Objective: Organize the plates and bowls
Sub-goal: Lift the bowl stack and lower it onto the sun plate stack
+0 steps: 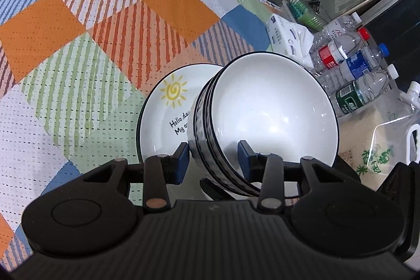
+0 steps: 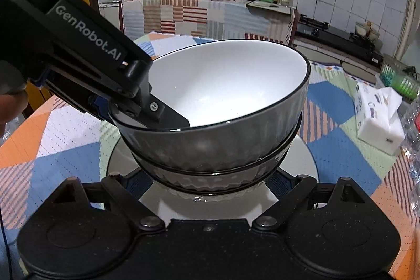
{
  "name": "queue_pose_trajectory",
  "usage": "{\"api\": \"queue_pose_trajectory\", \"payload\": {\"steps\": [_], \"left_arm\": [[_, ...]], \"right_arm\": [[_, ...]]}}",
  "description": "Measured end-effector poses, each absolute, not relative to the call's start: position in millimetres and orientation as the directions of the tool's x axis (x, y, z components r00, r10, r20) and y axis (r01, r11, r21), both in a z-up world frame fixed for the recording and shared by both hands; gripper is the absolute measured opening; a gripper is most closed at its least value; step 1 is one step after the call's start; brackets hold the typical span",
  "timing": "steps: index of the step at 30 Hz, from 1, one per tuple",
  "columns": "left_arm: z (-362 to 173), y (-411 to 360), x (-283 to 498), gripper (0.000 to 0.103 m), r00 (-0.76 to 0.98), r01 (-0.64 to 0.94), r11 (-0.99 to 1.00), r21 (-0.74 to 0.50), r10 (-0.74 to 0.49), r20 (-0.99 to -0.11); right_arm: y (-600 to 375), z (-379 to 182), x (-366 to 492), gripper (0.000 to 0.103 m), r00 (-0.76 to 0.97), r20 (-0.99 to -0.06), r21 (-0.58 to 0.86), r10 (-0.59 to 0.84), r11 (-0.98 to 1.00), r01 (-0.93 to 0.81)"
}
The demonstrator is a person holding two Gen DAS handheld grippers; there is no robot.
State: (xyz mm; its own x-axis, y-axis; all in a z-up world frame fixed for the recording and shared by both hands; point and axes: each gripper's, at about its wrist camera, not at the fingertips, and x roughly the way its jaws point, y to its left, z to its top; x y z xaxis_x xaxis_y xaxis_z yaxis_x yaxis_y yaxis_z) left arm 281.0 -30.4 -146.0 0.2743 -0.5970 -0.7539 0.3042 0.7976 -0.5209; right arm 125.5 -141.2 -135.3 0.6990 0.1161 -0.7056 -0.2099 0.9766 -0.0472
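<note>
A stack of white bowls [image 1: 267, 112] with dark rims and grey dimpled outsides rests on a white plate [image 1: 168, 117] with a yellow sun and black lettering. My left gripper [image 1: 214, 159] straddles the stack's rim wall, one blue pad outside, one inside; it looks shut on the top bowl. In the right wrist view the bowl stack [image 2: 218, 127] sits on the plate [image 2: 302, 169], with the left gripper's finger inside the top bowl's rim. My right gripper [image 2: 210, 183] is open, its fingers on either side of the stack's base.
A checked cloth [image 1: 78, 43] covers the table. A tissue box [image 1: 286, 36], several water bottles [image 1: 351, 70] and a clear jug [image 1: 393, 138] lie to the right. A kitchen counter [image 2: 204, 7] with appliances stands behind.
</note>
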Motion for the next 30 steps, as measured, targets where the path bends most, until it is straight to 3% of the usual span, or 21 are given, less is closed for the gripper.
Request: {"api": "queue_pose_trajectory", "payload": {"steps": [30], "left_arm": [[-149, -31, 278, 0.044, 0.354, 0.248, 0.811, -0.53, -0.585, -0.73]], "right_arm": [[-136, -150, 126, 0.095, 0.697, -0.715, -0.043, 0.052, 0.992, -0.118]]}}
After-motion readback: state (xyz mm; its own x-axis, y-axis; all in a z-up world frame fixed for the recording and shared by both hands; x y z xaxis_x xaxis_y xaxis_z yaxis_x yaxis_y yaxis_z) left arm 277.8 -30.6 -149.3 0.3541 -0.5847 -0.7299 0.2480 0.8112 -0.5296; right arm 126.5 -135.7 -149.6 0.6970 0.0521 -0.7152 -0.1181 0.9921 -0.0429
